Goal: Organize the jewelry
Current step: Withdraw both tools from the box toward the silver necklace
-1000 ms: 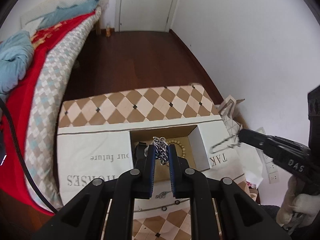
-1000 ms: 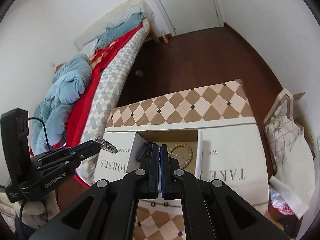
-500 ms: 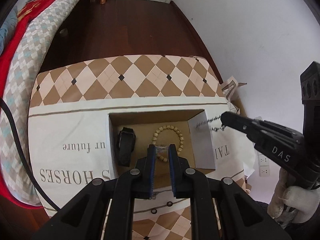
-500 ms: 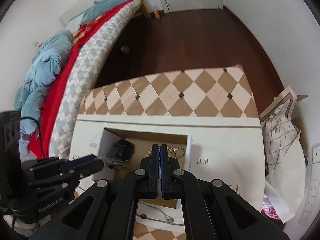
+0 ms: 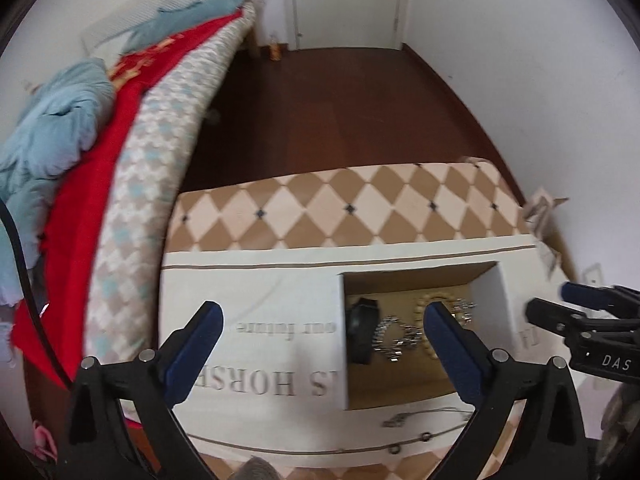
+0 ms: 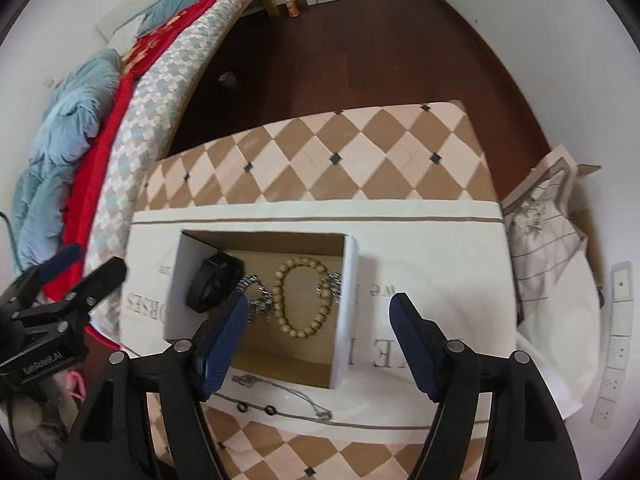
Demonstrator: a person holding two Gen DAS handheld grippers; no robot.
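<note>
An open cardboard box [image 6: 348, 280] sits on a white printed cloth [image 6: 432, 264] on the checkered table. Inside lie a black band [image 6: 212, 280], a wooden bead bracelet [image 6: 298, 298] and two silver chains, one left of the beads [image 6: 256, 300] and one by the right wall [image 6: 334, 284]. The box [image 5: 486, 300] also shows in the left wrist view, with a silver chain [image 5: 394, 338]. A thin chain necklace [image 6: 280, 390] lies on the cloth in front of the box. My left gripper [image 5: 320, 336] is open and empty, left of the box. My right gripper [image 6: 320, 320] is open and empty above the box's front edge.
A bed [image 6: 132, 100] with red and blue bedding runs along the left. Dark wooden floor [image 6: 360, 52] lies beyond the table. A checked bag [image 6: 548, 232] and a white power strip [image 6: 616, 344] lie at the right. Two small dark rings [image 6: 256, 409] lie on the cloth.
Both grippers have opened and let go of their silver chains, which now lie in the box. Both have drawn back from the box, the left one to the left.
</note>
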